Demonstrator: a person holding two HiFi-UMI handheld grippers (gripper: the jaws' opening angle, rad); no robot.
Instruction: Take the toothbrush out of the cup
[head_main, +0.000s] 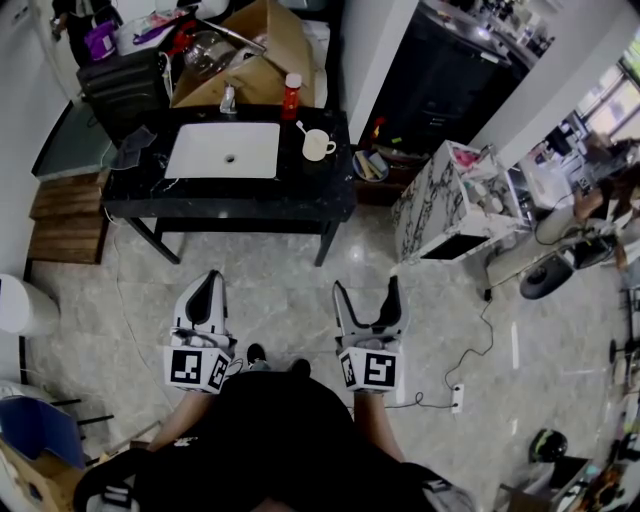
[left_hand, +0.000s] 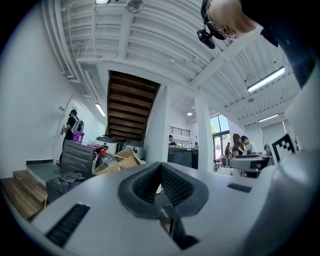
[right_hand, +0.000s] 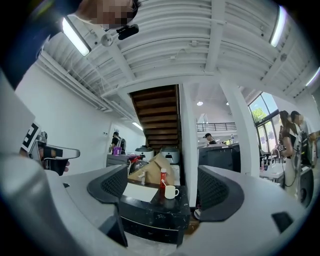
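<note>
A cream cup (head_main: 317, 146) stands on the black counter (head_main: 300, 195), right of the white sink (head_main: 224, 150). A white toothbrush (head_main: 301, 128) leans out of the cup toward the upper left. Both grippers hover over the floor, well short of the counter. My left gripper (head_main: 207, 280) has its fingers pressed together with nothing between them. My right gripper (head_main: 367, 290) stands wide open and empty. In the right gripper view the cup (right_hand: 171, 192) and toothbrush (right_hand: 163, 183) show far off between the spread jaws of the right gripper (right_hand: 164, 186). The left gripper view shows the left gripper (left_hand: 161, 167) with its tips meeting.
A red bottle (head_main: 291, 96) and a tap (head_main: 229, 98) stand behind the sink. A cardboard box (head_main: 255, 50) sits beyond the counter. A marble-patterned cabinet (head_main: 450, 205) stands at the right, wooden steps (head_main: 65, 215) at the left, and a power strip (head_main: 457, 398) lies on the floor.
</note>
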